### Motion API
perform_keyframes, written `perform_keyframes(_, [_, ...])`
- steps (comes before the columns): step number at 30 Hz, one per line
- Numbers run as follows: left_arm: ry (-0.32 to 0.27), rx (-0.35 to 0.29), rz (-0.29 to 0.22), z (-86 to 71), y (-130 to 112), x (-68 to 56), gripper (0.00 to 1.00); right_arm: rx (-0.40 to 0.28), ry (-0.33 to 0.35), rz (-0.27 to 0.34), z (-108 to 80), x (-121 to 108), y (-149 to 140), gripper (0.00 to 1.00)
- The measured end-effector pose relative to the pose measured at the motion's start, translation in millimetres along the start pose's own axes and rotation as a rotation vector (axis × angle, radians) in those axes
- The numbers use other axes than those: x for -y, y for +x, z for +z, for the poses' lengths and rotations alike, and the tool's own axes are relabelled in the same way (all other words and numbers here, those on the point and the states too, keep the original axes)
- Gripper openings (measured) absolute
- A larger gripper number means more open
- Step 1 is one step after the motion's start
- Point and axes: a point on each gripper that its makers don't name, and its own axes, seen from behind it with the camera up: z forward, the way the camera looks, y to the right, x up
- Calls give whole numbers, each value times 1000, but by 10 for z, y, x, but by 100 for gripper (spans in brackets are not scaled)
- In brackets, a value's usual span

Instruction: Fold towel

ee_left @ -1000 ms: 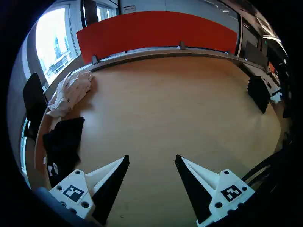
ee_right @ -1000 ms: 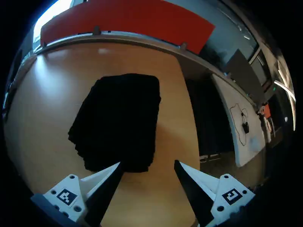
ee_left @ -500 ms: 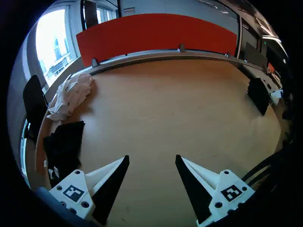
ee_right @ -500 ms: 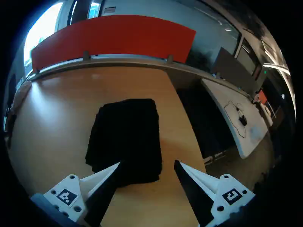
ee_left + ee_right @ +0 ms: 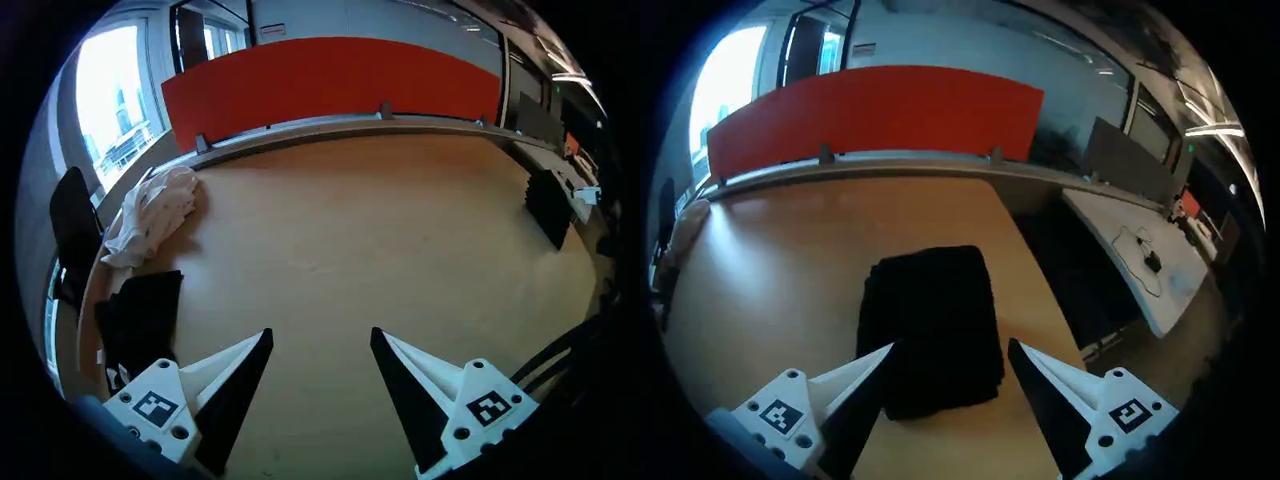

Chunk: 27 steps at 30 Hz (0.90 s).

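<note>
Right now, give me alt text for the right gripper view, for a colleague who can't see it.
A folded black towel lies on the wooden table, its near edge between the right gripper's open fingers. A red partition stands behind.

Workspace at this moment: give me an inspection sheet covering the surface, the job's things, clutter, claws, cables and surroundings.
Surface: wooden table, light finish.
Job's things: folded black towel, lying flat near the table's right edge.
Clutter: crumpled white cloth and loose black cloth at the table's left end.
Claws: left claw open over the wood, holding nothing; right claw open, holding nothing, with the towel just beyond its tips.
Cables: thin cable on a neighbouring white desk.
Surroundings: red partition along the table's far edge, black chair and bright window to the left.
</note>
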Motion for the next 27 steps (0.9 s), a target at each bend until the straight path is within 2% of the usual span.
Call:
perform_keyframes(5, [11, -22, -14, 6, 66, 28, 90, -84, 24, 39, -76, 146, 173, 100])
perform_keyframes(17, [26, -82, -33, -1, 273, 73, 90, -303, 22, 102, -347, 324, 606, 100])
perform_keyframes(27, [42, -145, -47, -49, 445, 138, 90, -421, 48, 130, -513, 426, 860, 100])
